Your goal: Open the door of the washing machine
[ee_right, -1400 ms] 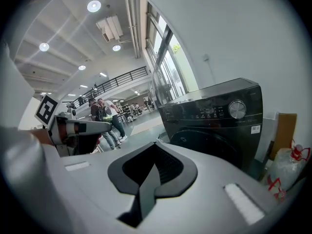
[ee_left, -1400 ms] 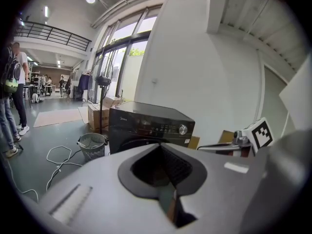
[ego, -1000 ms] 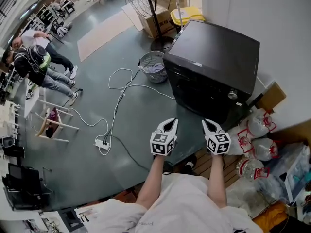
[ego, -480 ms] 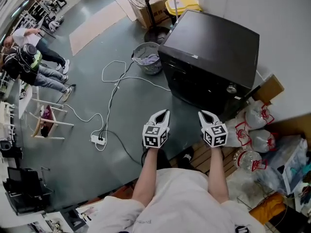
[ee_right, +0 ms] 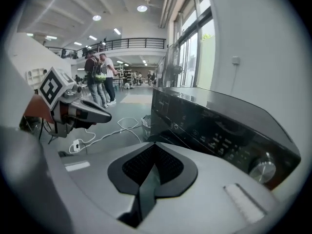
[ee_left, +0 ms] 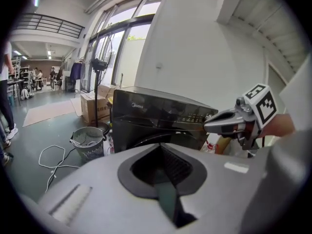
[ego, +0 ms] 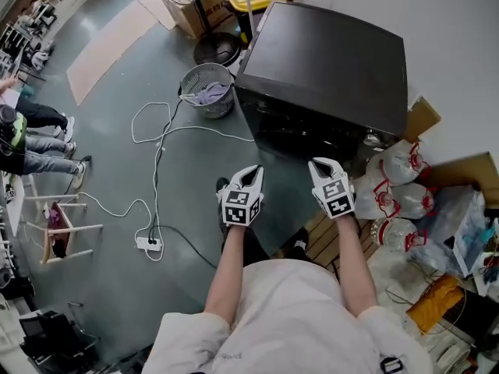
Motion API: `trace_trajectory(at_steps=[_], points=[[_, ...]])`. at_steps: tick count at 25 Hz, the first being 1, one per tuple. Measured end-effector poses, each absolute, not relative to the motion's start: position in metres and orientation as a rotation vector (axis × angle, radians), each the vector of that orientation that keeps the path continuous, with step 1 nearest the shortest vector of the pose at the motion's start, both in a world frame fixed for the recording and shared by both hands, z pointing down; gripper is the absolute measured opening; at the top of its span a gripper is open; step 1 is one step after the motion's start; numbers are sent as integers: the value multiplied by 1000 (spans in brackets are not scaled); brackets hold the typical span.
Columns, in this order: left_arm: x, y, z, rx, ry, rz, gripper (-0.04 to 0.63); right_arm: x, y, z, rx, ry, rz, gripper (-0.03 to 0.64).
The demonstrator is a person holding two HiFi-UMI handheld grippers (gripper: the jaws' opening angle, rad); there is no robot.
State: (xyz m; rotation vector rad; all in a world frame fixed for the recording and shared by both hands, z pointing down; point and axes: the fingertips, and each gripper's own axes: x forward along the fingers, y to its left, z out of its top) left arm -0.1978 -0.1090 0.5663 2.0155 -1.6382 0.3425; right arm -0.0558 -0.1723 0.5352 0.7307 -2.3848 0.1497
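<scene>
A black front-loading washing machine (ego: pixel 323 76) stands against the white wall, its door shut; its control panel with a silver knob (ee_right: pixel 263 169) shows in the right gripper view. My left gripper (ego: pixel 251 174) and right gripper (ego: pixel 320 167) hover side by side in front of the machine, a short way from its front face, touching nothing. Both are shut with nothing between the jaws. The left gripper view shows the machine's front (ee_left: pixel 156 126) ahead and the right gripper (ee_left: pixel 229 123) at its right side. In the right gripper view the left gripper (ee_right: pixel 90 112) shows at the left.
A mesh wastebasket (ego: pixel 205 89) stands left of the machine, with white cables (ego: pixel 160 142) and a power strip (ego: pixel 148 244) on the floor. Tied plastic bags (ego: pixel 394 185) and cardboard lie to the machine's right. A fan base (ego: pixel 214 49) and boxes stand behind. People sit far left (ego: pixel 31 135).
Both grippers moved forward toward the washing machine, which now sits closer and more centred in the head view. Both stay shut.
</scene>
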Motion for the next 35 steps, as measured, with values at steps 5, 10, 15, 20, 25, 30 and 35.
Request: trace_trajectory(at_steps=[5, 10, 15, 20, 25, 30, 35], points=[[-224, -150, 604, 2071, -1538, 339, 55, -98, -193, 575, 652, -2203, 22, 0], [-252, -186, 650, 2137, -1449, 353, 55, -149, -217, 612, 599, -2088, -107, 0], [-265, -217, 694, 2241, -1348, 438, 55, -187, -239, 654, 540, -1973, -241, 2], [-257, -239, 726, 2379, -1147, 566, 57, -219, -249, 687, 455, -1890, -319, 27], [-257, -260, 755, 2488, -987, 627, 115, -242, -255, 713, 341, -1794, -450, 64], [-247, -265, 776, 2603, -778, 681, 163, -246, -259, 740, 264, -1656, -519, 86], [-234, -269, 792, 2686, -571, 738, 195, -240, -263, 748, 242, -1566, -465, 86]])
